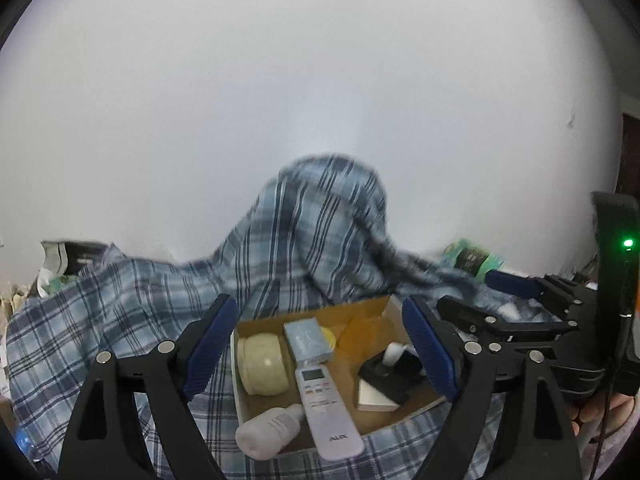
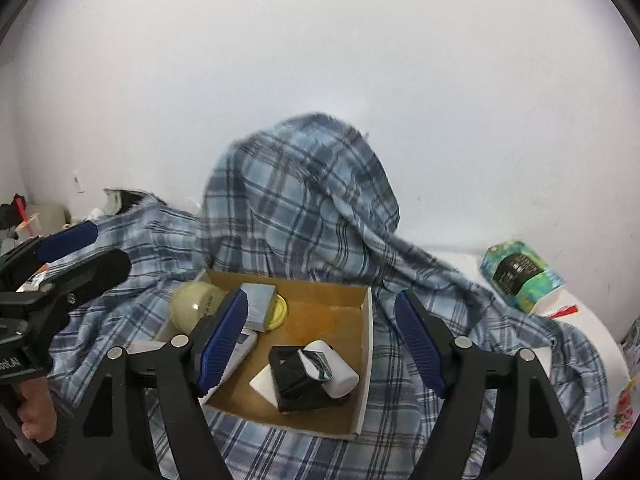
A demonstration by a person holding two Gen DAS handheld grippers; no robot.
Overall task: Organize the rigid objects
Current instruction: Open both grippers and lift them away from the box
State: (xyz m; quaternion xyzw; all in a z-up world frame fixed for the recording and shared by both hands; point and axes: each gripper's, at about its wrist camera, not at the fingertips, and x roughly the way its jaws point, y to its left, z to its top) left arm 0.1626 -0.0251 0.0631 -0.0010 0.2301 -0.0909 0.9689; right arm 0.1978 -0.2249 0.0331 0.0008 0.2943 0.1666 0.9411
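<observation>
A shallow cardboard box (image 1: pixel 362 304) (image 2: pixel 366 344) lies on a blue plaid cloth (image 1: pixel 132 304) (image 2: pixel 304 200). In it lie a cream round jar (image 1: pixel 262 364) (image 2: pixel 192 306), a grey box (image 1: pixel 308 338) (image 2: pixel 258 304), a white remote (image 1: pixel 326 408), a white bottle (image 1: pixel 268 432), and a black block with a white cylinder (image 1: pixel 386 376) (image 2: pixel 300 376). My left gripper (image 1: pixel 320 360) hangs open and empty above the box. My right gripper (image 2: pixel 320 344) is open and empty above the box too.
The cloth rises in a hump (image 1: pixel 320 220) (image 2: pixel 304 184) behind the box, against a white wall. A green patterned pack (image 1: pixel 472 258) (image 2: pixel 520 276) lies at the right. Clutter (image 2: pixel 24 216) sits at the far left.
</observation>
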